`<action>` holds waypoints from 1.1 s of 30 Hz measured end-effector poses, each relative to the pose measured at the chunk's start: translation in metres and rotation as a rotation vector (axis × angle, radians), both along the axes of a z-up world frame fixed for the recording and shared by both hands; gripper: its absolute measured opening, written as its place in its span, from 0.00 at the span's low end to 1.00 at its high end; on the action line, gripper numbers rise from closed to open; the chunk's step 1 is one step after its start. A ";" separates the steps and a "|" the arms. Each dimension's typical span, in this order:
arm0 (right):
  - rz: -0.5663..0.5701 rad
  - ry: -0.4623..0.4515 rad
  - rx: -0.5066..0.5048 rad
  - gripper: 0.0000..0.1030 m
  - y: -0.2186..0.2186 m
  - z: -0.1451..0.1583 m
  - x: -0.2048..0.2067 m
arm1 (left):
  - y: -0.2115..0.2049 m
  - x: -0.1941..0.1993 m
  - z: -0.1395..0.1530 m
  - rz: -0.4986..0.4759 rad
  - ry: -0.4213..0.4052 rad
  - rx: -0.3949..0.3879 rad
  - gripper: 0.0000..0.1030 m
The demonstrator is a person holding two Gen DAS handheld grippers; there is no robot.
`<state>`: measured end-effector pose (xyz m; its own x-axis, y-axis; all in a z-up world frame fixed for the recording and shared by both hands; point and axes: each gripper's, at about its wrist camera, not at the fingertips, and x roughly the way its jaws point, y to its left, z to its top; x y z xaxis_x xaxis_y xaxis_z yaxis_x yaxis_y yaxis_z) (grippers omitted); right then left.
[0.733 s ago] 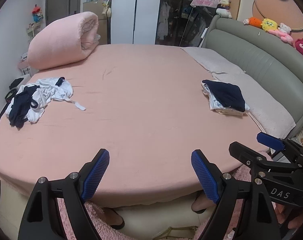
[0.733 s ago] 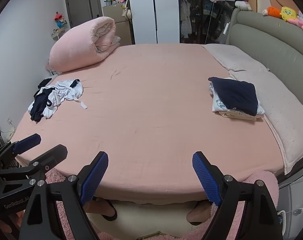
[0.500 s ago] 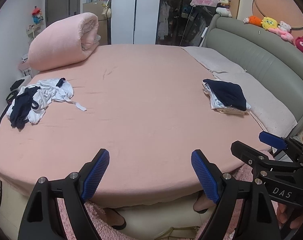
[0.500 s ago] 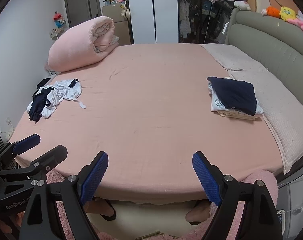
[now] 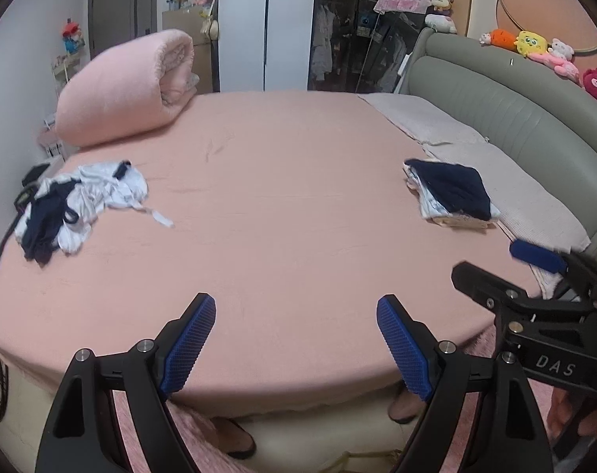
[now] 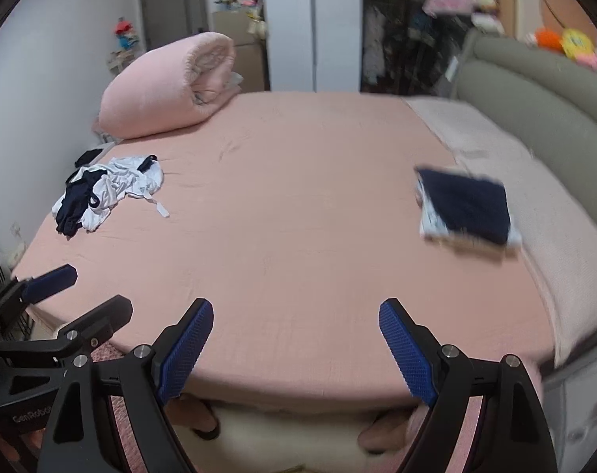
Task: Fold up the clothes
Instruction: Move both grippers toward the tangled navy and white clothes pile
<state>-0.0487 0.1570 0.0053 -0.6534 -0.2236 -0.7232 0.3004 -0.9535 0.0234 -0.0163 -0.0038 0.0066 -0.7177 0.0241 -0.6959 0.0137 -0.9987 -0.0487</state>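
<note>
A loose heap of white and navy clothes (image 5: pixel 81 205) lies at the left edge of the pink bed (image 5: pixel 290 213); it also shows in the right wrist view (image 6: pixel 105 197). A folded stack topped by a navy garment (image 5: pixel 452 193) sits at the right by the pillows, also in the right wrist view (image 6: pixel 468 209). My left gripper (image 5: pixel 296 339) is open and empty over the near bed edge. My right gripper (image 6: pixel 296 339) is open and empty beside it; it shows at the right of the left wrist view (image 5: pixel 535 272).
A rolled pink duvet (image 5: pixel 129 86) lies at the far left corner. A grey headboard (image 5: pixel 507 118) with soft toys (image 5: pixel 535 47) and pale pillows (image 5: pixel 495 173) runs along the right. A wardrobe (image 5: pixel 353 27) stands behind. Feet in slippers (image 5: pixel 235 439) show on a pink rug below.
Both grippers have edged forward toward the bed and turned slightly left. The right wrist view is blurred by motion. The clothes have not moved.
</note>
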 end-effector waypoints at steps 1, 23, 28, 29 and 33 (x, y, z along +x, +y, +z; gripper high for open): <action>0.028 0.003 -0.003 0.84 -0.010 0.003 -0.008 | -0.004 -0.004 0.005 0.008 0.018 -0.015 0.81; 0.482 0.008 0.046 0.84 -0.305 -0.004 -0.188 | -0.321 -0.100 -0.031 0.451 0.008 -0.051 0.81; 0.562 -0.056 0.095 0.84 -0.414 -0.059 -0.215 | -0.412 -0.110 -0.079 0.604 -0.010 0.001 0.81; 0.581 -0.061 0.099 0.84 -0.435 -0.069 -0.218 | -0.432 -0.112 -0.090 0.637 -0.018 0.025 0.81; 0.670 -0.079 0.097 0.84 -0.521 -0.100 -0.223 | -0.503 -0.113 -0.134 0.755 -0.041 0.128 0.81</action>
